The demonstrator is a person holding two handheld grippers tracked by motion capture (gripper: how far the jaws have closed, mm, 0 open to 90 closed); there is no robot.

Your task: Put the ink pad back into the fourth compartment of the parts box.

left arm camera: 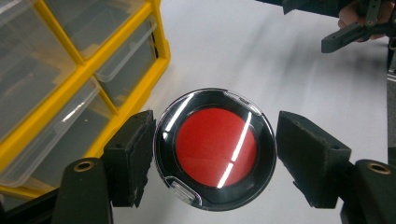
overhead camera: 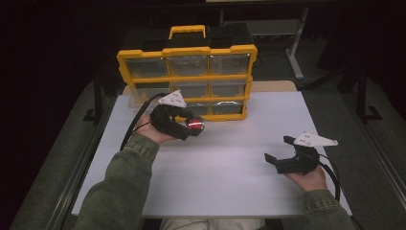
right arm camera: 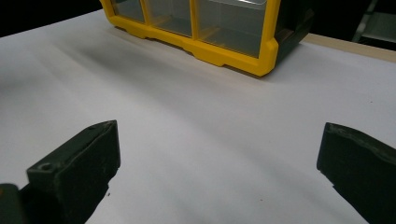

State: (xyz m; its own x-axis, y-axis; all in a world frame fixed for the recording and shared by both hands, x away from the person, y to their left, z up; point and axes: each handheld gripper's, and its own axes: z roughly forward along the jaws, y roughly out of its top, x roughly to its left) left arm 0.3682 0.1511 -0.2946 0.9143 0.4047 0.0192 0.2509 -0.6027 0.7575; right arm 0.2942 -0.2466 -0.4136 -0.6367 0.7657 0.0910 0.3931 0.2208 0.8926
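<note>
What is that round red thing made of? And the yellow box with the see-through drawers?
The round red case in the left gripper looks like glossy plastic: a clear lid with bright streaks of reflected light, a black rim, and a red disc inside. The drawer cabinet seems to be hard yellow plastic with a smooth moulded frame. Its drawers look like clear, slightly cloudy plastic.
</note>
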